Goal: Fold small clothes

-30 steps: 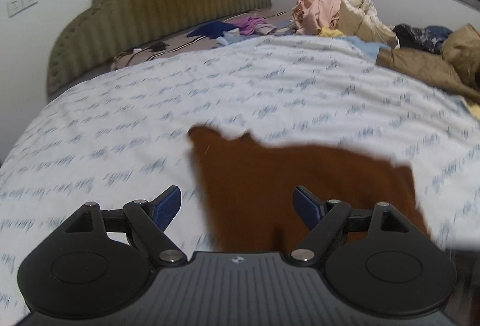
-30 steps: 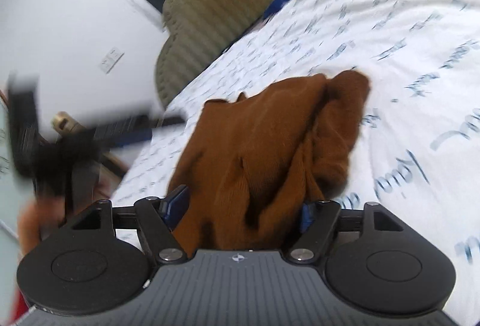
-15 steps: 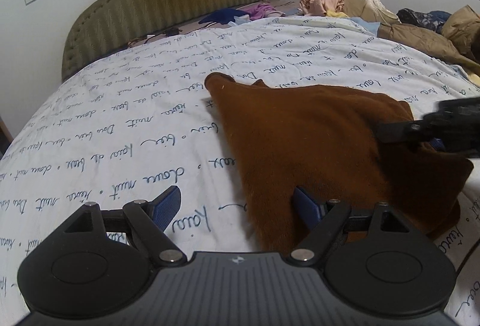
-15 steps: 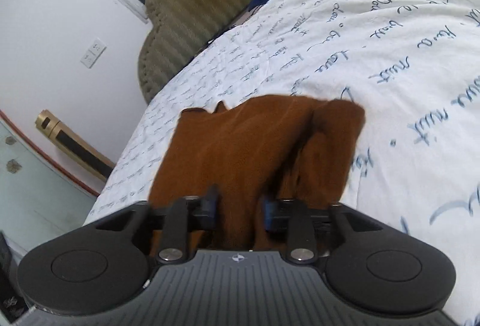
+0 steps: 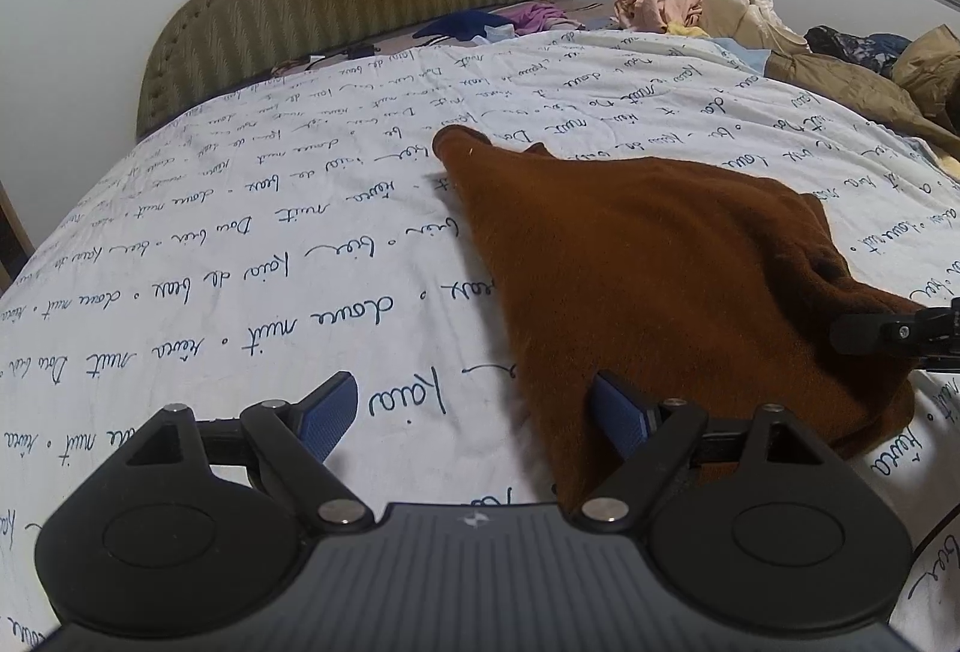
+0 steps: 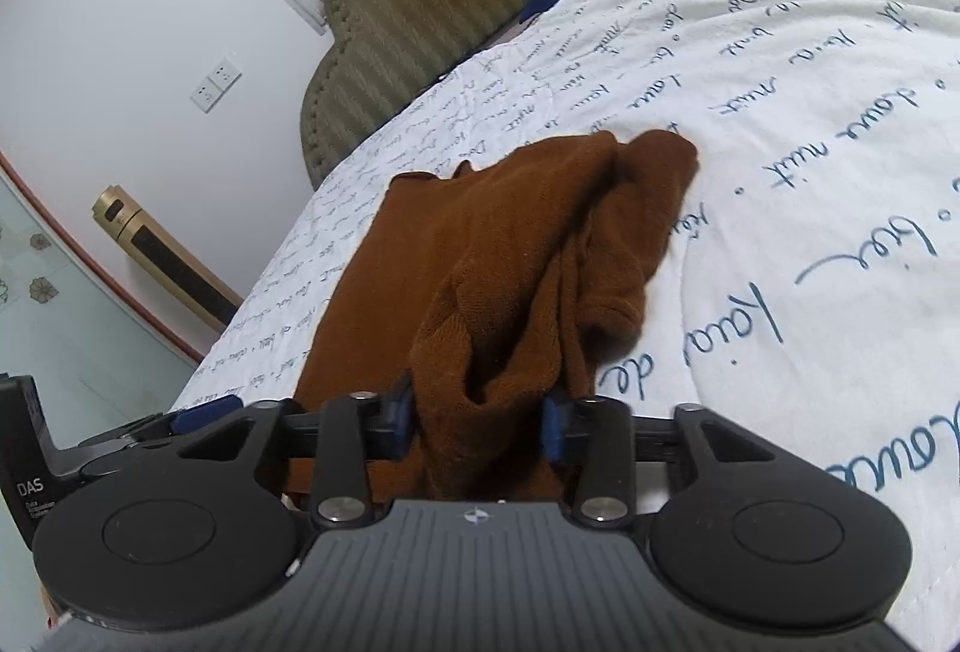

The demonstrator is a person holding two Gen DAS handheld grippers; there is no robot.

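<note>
Right claw (image 6: 477, 421) just closed, clamping brown garment (image 6: 510, 256) fold; left claw (image 5: 474, 412) apart over bedsheet (image 5: 240, 256).

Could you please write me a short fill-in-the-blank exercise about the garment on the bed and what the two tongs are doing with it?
1. The garment lying on the bedspread is ____ in colour.
2. The right tongs have just been closing, and bunched ____ sits between their blue pads.
3. The left tongs stand ____, gripping nothing.
4. Behind the bed rises a padded olive ____.

Missing words: brown; fabric; open; headboard
</note>
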